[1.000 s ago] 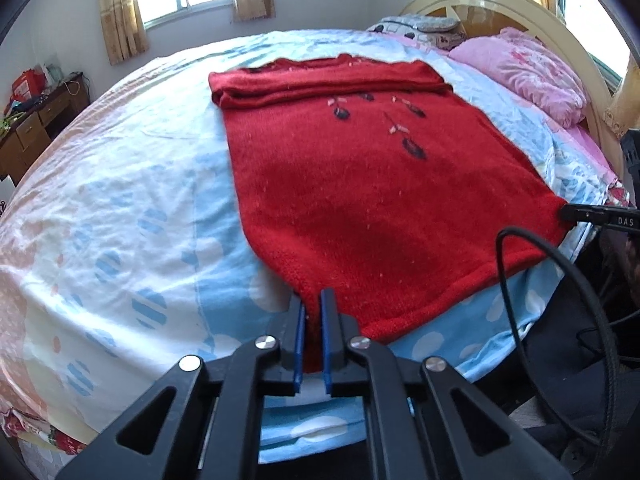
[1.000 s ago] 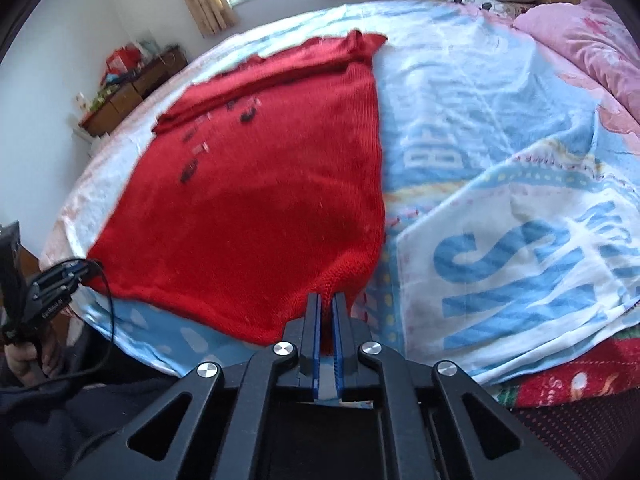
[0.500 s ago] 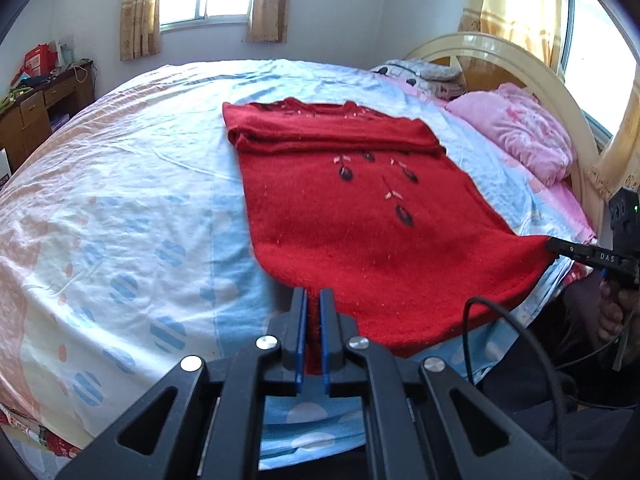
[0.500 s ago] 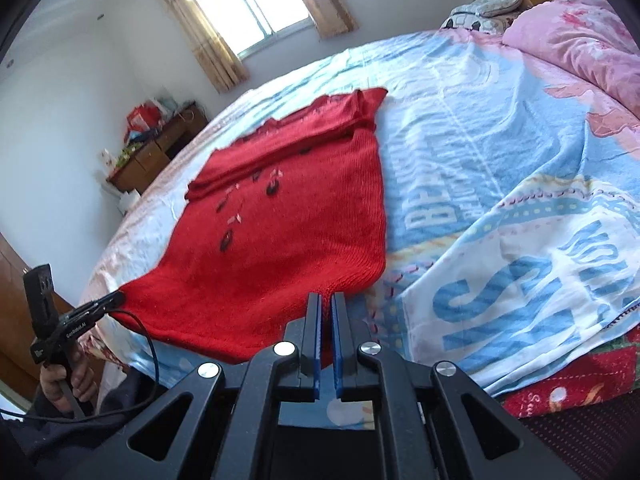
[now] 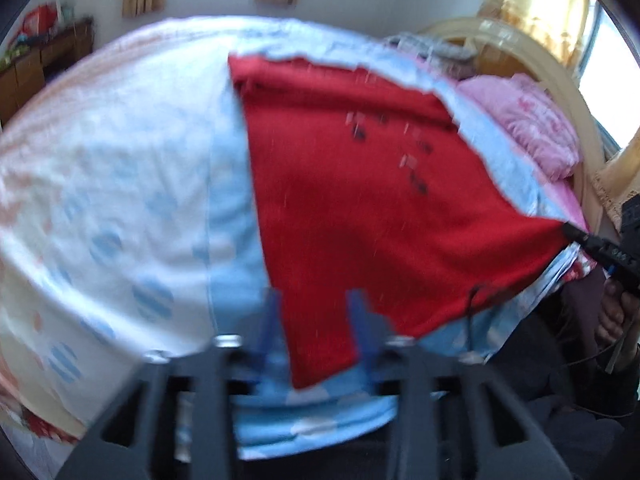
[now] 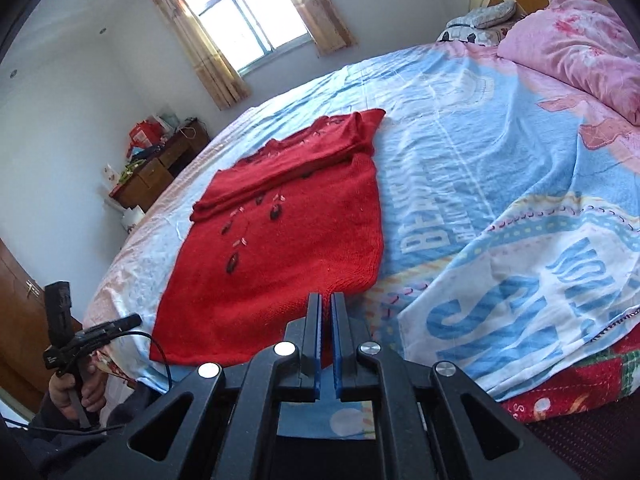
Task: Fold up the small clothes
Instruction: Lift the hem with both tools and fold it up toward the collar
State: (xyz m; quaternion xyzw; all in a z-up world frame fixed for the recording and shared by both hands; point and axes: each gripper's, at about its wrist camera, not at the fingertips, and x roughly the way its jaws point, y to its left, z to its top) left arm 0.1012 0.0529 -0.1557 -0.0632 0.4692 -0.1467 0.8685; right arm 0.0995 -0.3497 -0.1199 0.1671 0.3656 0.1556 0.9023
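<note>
The left gripper [image 5: 316, 322] is gaping around the red sweater's [image 5: 360, 216] hem corner; the right gripper [image 6: 327, 326] is pinching the opposite corner ahead.

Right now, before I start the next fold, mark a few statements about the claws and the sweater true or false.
1. The right claw is shut on the hem of the red sweater. True.
2. The left claw is clamped shut on the sweater. False: its fingers stand wide apart, with a hem corner between them.
3. The sweater's dark leaf motifs face up. True.
4. The pink quilt lies on the sweater. False: it sits at the headboard end, apart from it.
5. Most of the sweater hangs off the bed. False: most of it lies flat on the sheet.
</note>
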